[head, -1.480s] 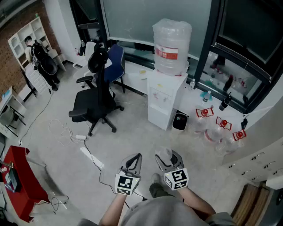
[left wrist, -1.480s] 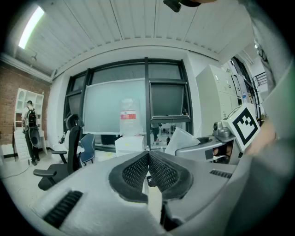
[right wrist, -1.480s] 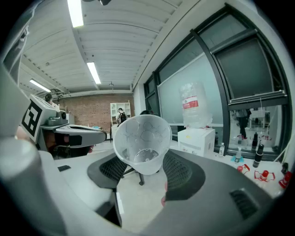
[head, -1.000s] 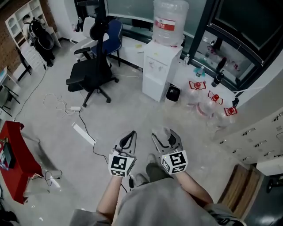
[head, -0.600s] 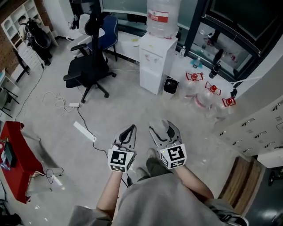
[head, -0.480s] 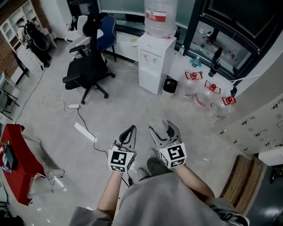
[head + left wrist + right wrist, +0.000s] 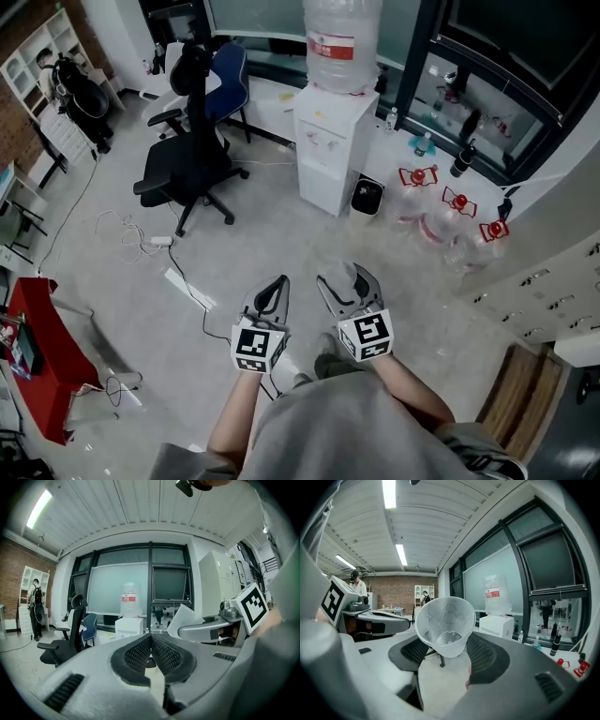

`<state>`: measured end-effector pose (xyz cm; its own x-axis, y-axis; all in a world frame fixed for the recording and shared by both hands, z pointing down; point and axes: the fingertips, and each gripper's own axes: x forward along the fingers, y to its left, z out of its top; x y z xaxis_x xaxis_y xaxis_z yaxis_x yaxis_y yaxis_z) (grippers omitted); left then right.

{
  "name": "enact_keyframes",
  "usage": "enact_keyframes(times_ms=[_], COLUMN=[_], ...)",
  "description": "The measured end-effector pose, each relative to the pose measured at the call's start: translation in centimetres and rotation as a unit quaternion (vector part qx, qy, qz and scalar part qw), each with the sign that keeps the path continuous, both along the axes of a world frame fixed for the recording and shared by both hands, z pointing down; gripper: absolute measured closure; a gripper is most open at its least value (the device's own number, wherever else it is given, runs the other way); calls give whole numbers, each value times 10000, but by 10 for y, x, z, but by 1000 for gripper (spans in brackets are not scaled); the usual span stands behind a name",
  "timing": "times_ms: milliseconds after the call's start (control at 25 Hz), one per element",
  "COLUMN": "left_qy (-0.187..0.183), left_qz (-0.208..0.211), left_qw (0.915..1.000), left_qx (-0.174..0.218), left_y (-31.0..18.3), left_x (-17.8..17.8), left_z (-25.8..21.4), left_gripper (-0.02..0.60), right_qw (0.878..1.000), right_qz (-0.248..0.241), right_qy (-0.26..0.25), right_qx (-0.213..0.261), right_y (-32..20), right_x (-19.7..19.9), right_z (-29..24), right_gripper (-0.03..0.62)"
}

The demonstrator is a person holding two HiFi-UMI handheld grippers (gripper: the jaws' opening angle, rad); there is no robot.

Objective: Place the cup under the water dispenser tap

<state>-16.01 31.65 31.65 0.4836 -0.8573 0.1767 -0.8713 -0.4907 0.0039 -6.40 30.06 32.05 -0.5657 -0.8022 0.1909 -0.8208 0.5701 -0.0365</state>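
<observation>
A clear plastic cup (image 7: 446, 625) lies on its side between the pads of my right gripper (image 7: 446, 652), its mouth facing the camera; the gripper is shut on it. From the head view the cup (image 7: 352, 276) shows in the right gripper (image 7: 347, 277) at waist height. My left gripper (image 7: 277, 283) is beside it, shut and empty, its pads (image 7: 140, 651) meeting. The white water dispenser (image 7: 328, 150), with a large bottle (image 7: 342, 42) on top, stands across the floor ahead. It also shows small in the left gripper view as the dispenser (image 7: 130, 626) and in the right one as the dispenser (image 7: 502, 624).
A black office chair (image 7: 187, 178) and a blue chair (image 7: 228, 89) stand left of the dispenser. Cables and a power strip (image 7: 187, 289) lie on the floor. Several empty red-capped bottles (image 7: 450, 220) and a small black bin (image 7: 366, 197) sit at its right. Lockers line the right side.
Both grippers have kept side by side with the cup still in the right one. The room has slid in the head view as the person moves; the dispenser now sits slightly lower.
</observation>
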Motion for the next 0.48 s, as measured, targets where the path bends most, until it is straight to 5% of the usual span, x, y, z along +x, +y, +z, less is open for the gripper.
enact_keyframes(times_ms=[480], left_qy=[-288], left_qz=[-252], left_qw=[9990], left_qx=[-220], left_y=[-67], left_x=[15], left_z=[10], left_gripper=[571], right_qw=[9988], right_qz=[-287], right_qy=[-282], right_qx=[-268], right_y=[-67], right_x=[10], right_z=[16], right_gripper=[342])
